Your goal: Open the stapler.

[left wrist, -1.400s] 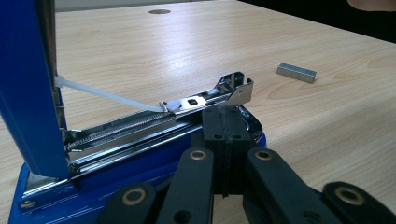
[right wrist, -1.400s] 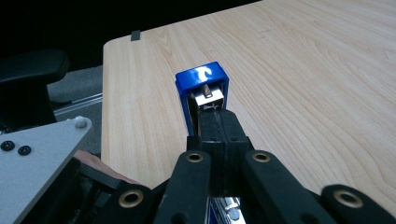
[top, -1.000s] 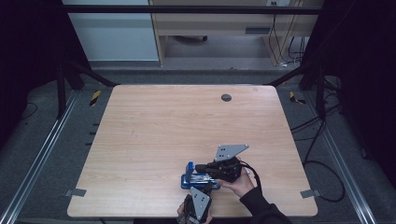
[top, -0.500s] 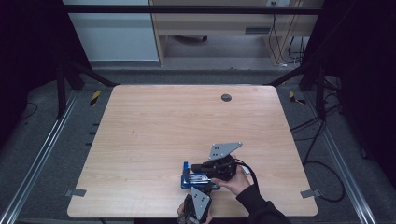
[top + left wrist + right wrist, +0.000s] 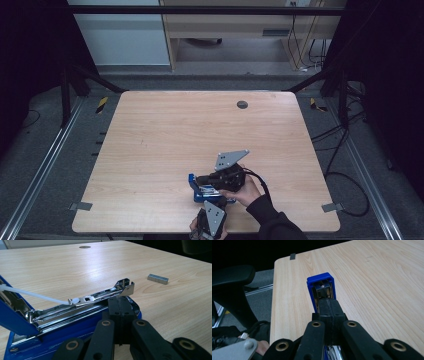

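Pale wooden desk [image 5: 165, 150]; opened blue stapler [image 5: 50, 322] pinned flat by closed left claw [image 5: 119, 305], lid tipped back by closed right claw [image 5: 328, 305], baring channel for staple strip [image 5: 158, 278].

The stapler [image 5: 199, 189] lies on the table [image 5: 165, 135], staple strip [image 5: 157, 278] nearby.

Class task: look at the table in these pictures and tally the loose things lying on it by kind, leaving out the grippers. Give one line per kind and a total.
Blue stapler, opened up: 1
Strip of staples: 1
Total: 2
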Demonstrator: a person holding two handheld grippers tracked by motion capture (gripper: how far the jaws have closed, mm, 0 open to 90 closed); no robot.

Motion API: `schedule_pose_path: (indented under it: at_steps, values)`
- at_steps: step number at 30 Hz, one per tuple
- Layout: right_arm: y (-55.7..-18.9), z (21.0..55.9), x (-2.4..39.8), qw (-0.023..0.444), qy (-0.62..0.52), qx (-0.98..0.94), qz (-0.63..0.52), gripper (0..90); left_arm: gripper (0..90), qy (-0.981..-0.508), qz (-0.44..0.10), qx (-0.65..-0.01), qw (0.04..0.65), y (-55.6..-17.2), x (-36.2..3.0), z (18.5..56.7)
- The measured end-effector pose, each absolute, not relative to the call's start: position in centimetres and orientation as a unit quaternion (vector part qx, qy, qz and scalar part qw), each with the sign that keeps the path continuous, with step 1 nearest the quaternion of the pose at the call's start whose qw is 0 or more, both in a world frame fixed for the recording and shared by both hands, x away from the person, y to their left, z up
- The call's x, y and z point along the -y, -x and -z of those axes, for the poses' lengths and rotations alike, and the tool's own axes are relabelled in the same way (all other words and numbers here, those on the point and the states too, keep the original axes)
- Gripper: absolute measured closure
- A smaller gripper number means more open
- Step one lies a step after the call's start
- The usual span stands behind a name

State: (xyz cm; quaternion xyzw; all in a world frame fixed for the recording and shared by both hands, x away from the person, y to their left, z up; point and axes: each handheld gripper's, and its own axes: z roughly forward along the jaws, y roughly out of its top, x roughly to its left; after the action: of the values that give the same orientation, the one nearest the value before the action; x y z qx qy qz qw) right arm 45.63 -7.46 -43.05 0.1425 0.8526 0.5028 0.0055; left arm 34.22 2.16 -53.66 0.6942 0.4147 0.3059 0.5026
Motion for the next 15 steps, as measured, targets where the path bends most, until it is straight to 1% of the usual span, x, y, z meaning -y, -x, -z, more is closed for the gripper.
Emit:
schedule_pose_path:
  at_steps: [15]
  values:
    - [-46.5,43.8,5.3,-0.023,-0.129,-0.856,-0.501,90.0,90.0,-0.693,-0.307,-0.414,0.504,-34.2,-2.2,53.7]
